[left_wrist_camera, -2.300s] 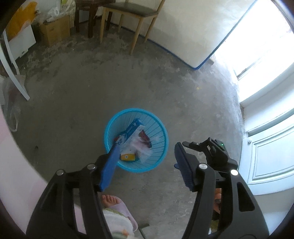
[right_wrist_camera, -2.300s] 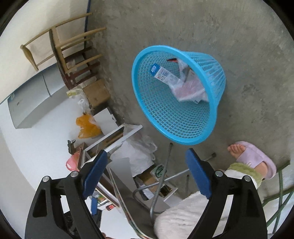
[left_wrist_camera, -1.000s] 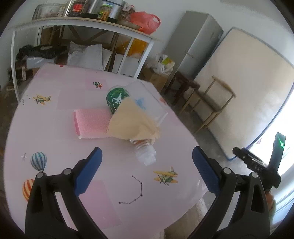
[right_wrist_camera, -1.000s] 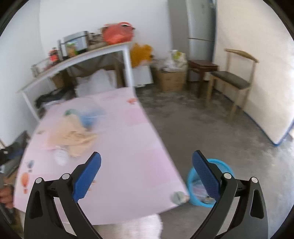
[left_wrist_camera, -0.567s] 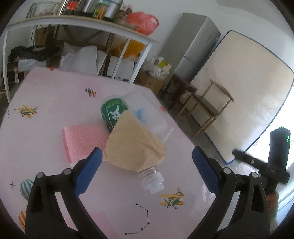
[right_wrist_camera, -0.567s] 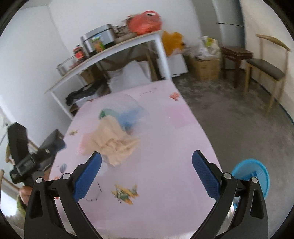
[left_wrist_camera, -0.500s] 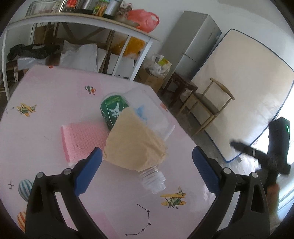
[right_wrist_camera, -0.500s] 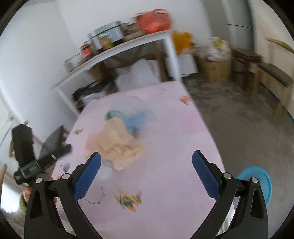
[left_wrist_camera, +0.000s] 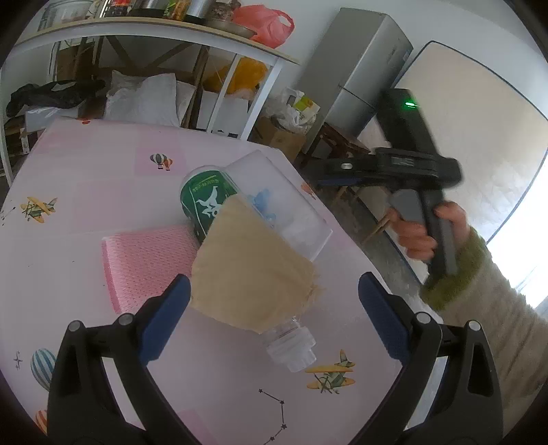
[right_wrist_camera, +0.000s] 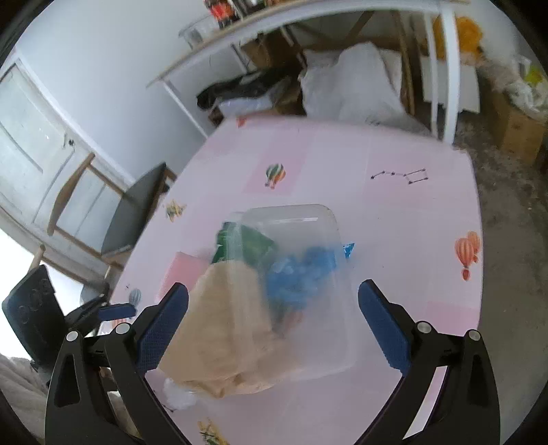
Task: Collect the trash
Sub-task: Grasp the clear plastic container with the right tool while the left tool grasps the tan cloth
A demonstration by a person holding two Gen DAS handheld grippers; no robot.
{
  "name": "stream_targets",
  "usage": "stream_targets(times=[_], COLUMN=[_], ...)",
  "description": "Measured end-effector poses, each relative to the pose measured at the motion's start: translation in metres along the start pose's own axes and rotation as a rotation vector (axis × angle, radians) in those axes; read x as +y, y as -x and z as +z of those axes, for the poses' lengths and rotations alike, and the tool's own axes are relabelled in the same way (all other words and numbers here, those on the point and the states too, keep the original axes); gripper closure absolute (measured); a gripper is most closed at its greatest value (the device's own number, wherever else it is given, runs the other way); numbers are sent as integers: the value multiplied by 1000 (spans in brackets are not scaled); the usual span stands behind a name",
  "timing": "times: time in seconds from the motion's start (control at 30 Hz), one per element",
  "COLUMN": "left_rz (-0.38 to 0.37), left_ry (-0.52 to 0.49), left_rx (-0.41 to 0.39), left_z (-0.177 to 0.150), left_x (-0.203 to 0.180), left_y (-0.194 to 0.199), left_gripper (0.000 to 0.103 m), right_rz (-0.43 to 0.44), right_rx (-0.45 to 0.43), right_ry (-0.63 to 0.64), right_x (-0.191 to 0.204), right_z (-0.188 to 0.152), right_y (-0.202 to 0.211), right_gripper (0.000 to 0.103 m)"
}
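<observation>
On the pink table (left_wrist_camera: 85, 178) lies a plastic bottle with a green label (left_wrist_camera: 205, 205), its open neck (left_wrist_camera: 291, 345) toward me. A tan paper napkin (left_wrist_camera: 250, 274) drapes over it. A clear plastic box (left_wrist_camera: 287, 208) with blue scraps lies beside it, and a pink cloth (left_wrist_camera: 147, 256) on the left. My left gripper (left_wrist_camera: 274, 321) is open and empty, just short of the napkin. My right gripper (right_wrist_camera: 274, 321) is open and empty above the napkin (right_wrist_camera: 226, 325), the clear box (right_wrist_camera: 308, 274) and the blue scraps (right_wrist_camera: 301, 274); the view is blurred.
The right gripper's body and the hand holding it (left_wrist_camera: 411, 185) hover over the table's far right edge. A white shelf table (left_wrist_camera: 164, 30) with clutter, a grey fridge (left_wrist_camera: 356, 68), a mattress (left_wrist_camera: 479, 143) and a chair (right_wrist_camera: 130, 212) stand around the table.
Both grippers swung up from the blue floor basket to the table. The left gripper has closed in on the napkin and bottle. The right gripper has moved in over the pile.
</observation>
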State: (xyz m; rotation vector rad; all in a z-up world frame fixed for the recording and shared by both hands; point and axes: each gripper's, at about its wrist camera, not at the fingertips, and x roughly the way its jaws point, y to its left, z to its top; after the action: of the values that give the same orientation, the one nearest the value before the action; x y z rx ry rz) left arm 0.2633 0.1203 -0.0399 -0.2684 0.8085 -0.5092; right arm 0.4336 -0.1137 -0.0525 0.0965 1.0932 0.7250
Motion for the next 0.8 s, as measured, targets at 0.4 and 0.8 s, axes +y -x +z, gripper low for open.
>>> stream_targets(times=[0.4,0.8], left_rz=[16,53], left_ry=[-32,-136], left_rx=[18,45], left_z=[8,11], left_x=[-5,-25], left_y=[-13,-19], left_gripper=[9,9], right_rz=[22,-49], right_rx=[91,-115], right_ry=[-59,-357], right_x=[-14,-38], right_z=[-13,-86], right_y=[-37,32], right_gripper=[19,20])
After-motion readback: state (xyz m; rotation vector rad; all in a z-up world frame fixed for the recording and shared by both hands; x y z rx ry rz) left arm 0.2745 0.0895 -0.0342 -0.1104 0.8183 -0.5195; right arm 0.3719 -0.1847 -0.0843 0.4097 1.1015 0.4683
